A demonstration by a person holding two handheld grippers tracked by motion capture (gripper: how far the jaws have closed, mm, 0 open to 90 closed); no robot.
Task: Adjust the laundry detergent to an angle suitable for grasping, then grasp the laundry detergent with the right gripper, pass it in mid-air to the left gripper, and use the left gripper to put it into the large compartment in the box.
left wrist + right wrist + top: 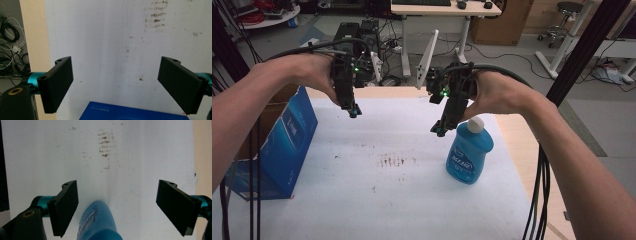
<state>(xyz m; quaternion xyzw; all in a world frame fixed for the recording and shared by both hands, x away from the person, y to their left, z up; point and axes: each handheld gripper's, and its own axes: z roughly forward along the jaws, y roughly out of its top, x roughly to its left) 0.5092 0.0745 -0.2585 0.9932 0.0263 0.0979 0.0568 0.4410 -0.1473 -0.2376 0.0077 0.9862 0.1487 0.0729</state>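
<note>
- left gripper [354, 111] held above the far left part of the white mat [387, 200]; in the left gripper view its jaws stand wide apart with nothing between them.
- right gripper [440, 131] held above the mat just left of the blue bottle [469, 152]; in the right gripper view its jaws are spread wide, gripping nothing, with the bottle's body [98, 222] below and between them, not touching.
- blue bottle stands upright on the right side of the mat, white cap [475, 124] on top.
- blue box [287, 145] stands at the mat's left edge; its top edge [130, 112] shows low in the left gripper view.
- brown stains [393, 161] mark the mat's centre.
</note>
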